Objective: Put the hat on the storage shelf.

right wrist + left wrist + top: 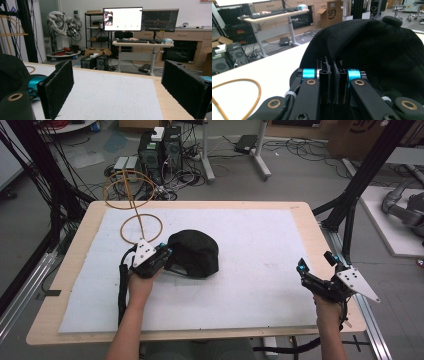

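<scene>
A black cap lies on the white mat that covers the wooden table, left of the middle and a little toward the far side. The left gripper is at the cap's left edge, held by the person's left hand, with its grey plate on top and its cable trailing back along the forearm. In the left gripper view the two black jaws stand almost together, clamped on a thin fold of the cap at its near rim (the fabric rises up and over the jaw tips). Just beyond the left gripper on the mat is a thin wire stand made of brown hoops, one ring lying flat and a larger loop standing over the table's far left corner. The right gripper is well apart from the cap, at the near right edge of the table, held by the right hand. In the right gripper view its jaws stand wide apart with nothing between them, above bare mat, and the cap shows at the left edge.
</scene>
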Motion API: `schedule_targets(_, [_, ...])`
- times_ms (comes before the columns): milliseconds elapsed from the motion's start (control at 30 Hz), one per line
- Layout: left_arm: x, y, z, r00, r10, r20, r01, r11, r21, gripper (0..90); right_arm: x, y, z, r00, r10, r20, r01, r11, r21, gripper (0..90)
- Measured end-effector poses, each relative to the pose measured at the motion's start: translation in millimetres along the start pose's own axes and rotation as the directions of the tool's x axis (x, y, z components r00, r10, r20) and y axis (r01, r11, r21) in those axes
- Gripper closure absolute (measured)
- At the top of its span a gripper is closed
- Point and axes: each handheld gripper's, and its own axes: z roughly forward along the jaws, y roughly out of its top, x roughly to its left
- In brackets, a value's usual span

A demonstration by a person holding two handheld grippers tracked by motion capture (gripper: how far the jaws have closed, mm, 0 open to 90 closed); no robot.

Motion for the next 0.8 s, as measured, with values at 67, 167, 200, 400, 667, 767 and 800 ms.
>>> schedule_targets(67, [-0.1, 4.5, -1.7, 1.0, 0.0, 0.003, 0.0, 0.9999, -0.013, 85.9, 0.2, 0.0, 0.1, 1.0, -0.001, 0.001, 0.001, 1.0, 0.0, 10.5])
schedule_targets(167, [-0.3, 11.2, -3.7, 1.0, 0.004, 0.003, -0.004, 0.9995, -0.031, 85.9, 0.7, -0.1, 0.2, 1.0, 0.002, 0.001, -0.002, 1.0, 0.002, 10.5])
schedule_targets(200, [-0.3, 11.2, -3.7, 1.0, 0.004, 0.003, -0.004, 0.9995, -0.031, 85.8, 0.7, -0.2, 0.3, 1.0, 0.002, 0.0, -0.002, 1.0, 0.001, 10.5])
schedule_targets(400, [0.3, 30.5, -7.7, 1.0, 0.007, -0.001, -0.007, 0.9975, -0.071, 85.8, 0.4, -0.1, 0.4, 1.0, 0.0, 0.002, 0.0, 1.0, -0.002, 10.5])
schedule_targets(667, [1.4, 56.7, -12.8, 0.9998, 0.015, -0.015, -0.017, 0.9938, -0.11, 85.8, 0.3, 0.1, 0.4, 1.0, 0.001, 0.0, -0.001, 1.0, -0.003, 10.5])
schedule_targets(767, [2.4, 66.2, -14.4, 0.9997, 0.011, -0.022, -0.014, 0.9921, -0.125, 85.8, 0.4, 0.1, 0.5, 1.0, 0.002, 0.001, -0.002, 1.0, -0.003, 10.5])
schedule_targets(800, [2.8, 69.2, -14.8, 0.9997, 0.012, -0.023, -0.014, 0.9915, -0.129, 85.8, 0.5, 0.1, 0.5, 1.0, 0.001, 0.001, -0.001, 1.0, -0.003, 10.5])
